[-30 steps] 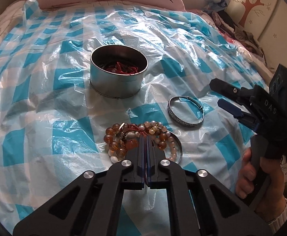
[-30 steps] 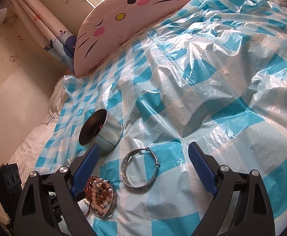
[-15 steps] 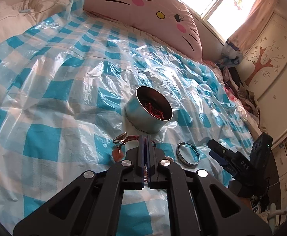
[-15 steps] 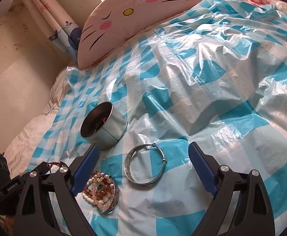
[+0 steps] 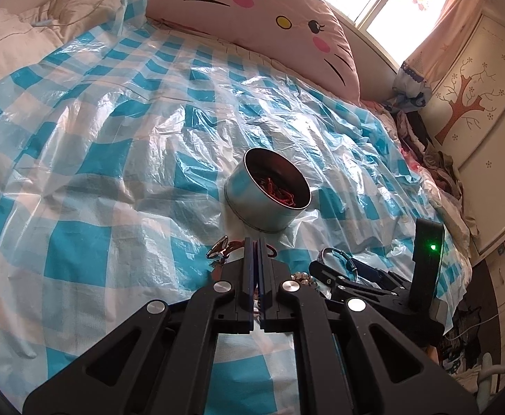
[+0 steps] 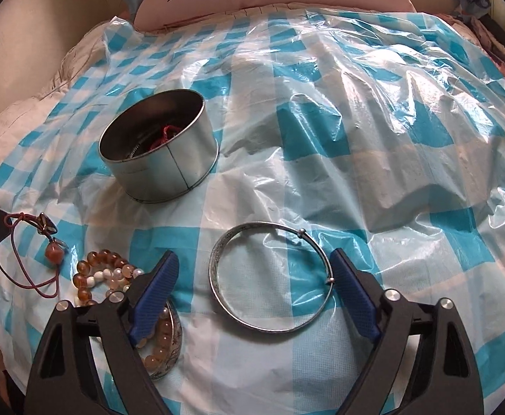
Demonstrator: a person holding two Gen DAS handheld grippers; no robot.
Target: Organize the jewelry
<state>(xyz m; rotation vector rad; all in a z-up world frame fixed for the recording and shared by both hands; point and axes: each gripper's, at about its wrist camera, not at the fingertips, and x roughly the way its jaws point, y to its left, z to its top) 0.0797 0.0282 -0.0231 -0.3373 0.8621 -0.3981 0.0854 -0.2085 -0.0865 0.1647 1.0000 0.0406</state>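
In the right wrist view, the right gripper (image 6: 252, 280) hung over the silver bangle (image 6: 269, 280), low in the middle of the frame. Its fingers (image 6: 155, 290) had just been closing, with the bangle between them; whether the right pad touched it I cannot tell. The round tin (image 6: 162, 159) stood at upper left on the bed's checked plastic sheet (image 6: 373, 138). At the left edge, the left gripper (image 5: 255, 242) was clenched on a red cord necklace (image 6: 27, 252), beside the bead bracelets (image 6: 107, 269).
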